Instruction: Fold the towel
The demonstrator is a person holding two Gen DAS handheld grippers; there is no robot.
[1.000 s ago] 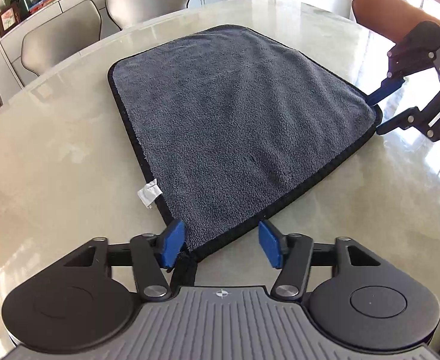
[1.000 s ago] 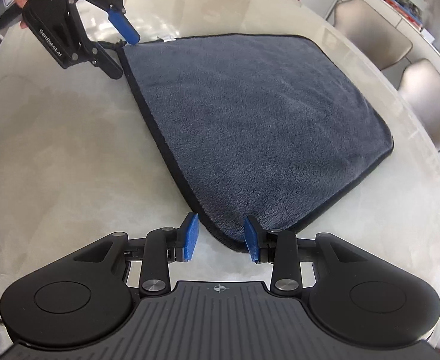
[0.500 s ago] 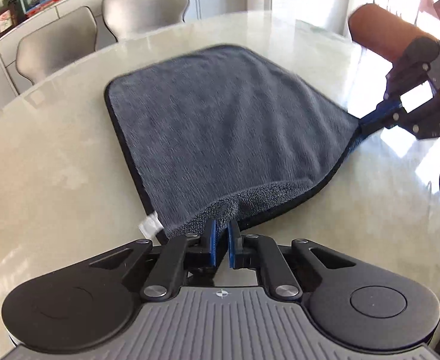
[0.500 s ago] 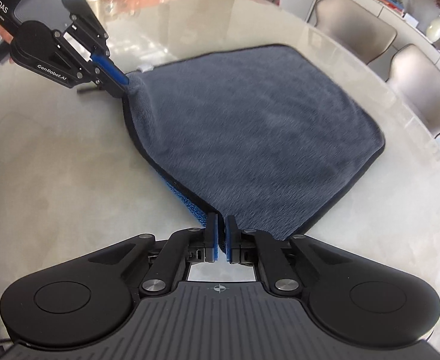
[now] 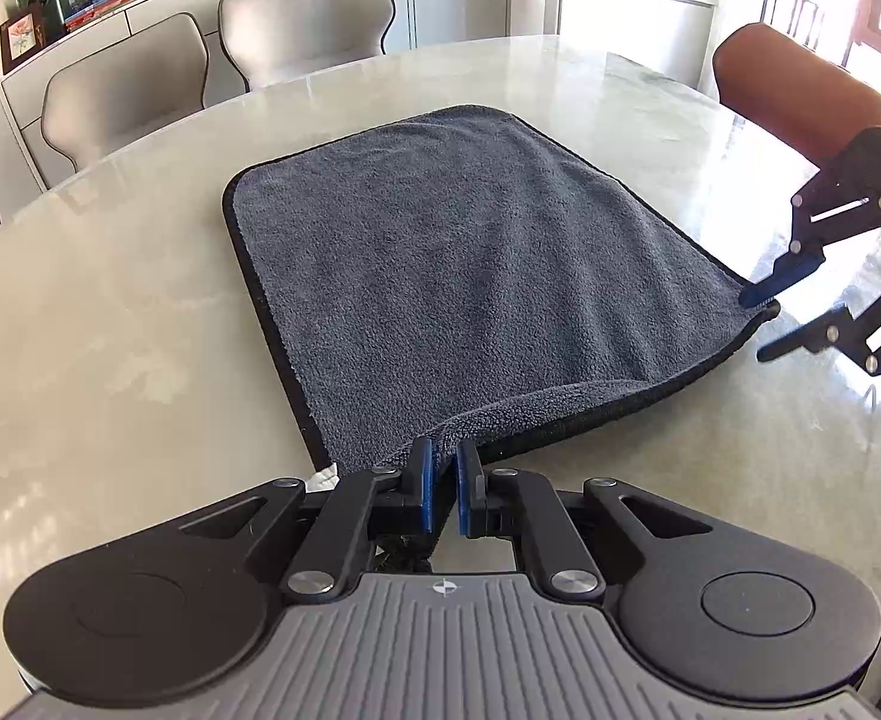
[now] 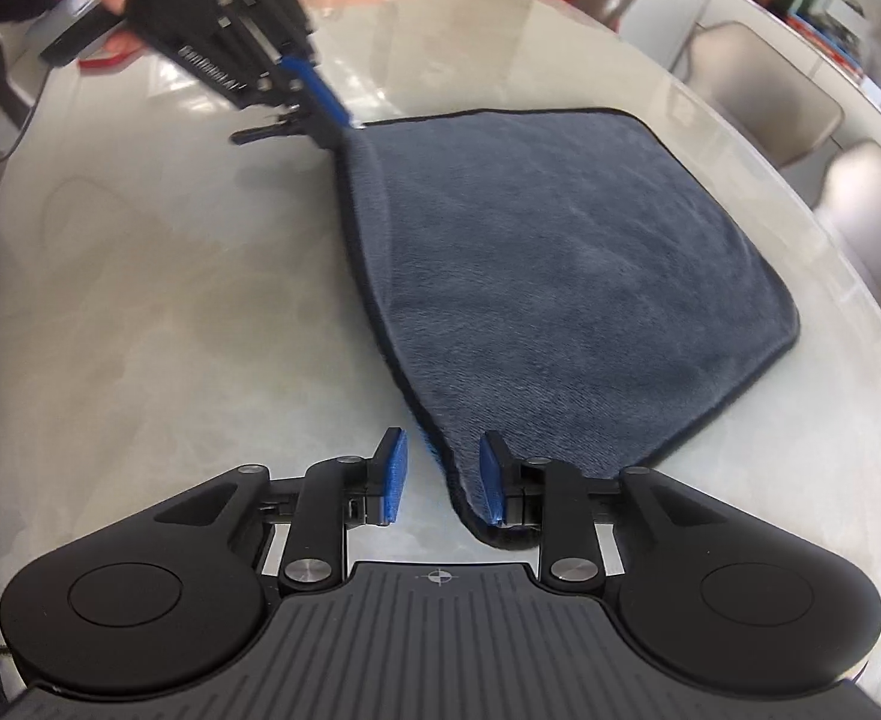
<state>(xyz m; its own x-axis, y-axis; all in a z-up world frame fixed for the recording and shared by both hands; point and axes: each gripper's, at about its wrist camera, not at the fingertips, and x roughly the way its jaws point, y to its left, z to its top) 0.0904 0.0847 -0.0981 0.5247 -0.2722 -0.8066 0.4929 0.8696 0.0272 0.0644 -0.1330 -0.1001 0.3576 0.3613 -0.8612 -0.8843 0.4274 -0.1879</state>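
Two wrist cameras, both close and angled down over my bench (image 5: 110, 312).

My left view looks along the left tongs (image 5: 444, 483) across the towel (image 5: 470, 258) toward the pale chairs (image 5: 308, 18); my right view looks along the right tongs (image 6: 440, 468) from the neighbouring corner. Both share the towel, and each catches the other tongs at its edge.

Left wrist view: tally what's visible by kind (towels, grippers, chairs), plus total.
Towel: 1
Grippers: 2, left gripper, right gripper
Beige chairs: 2, and
Brown chair: 1
Total: 6
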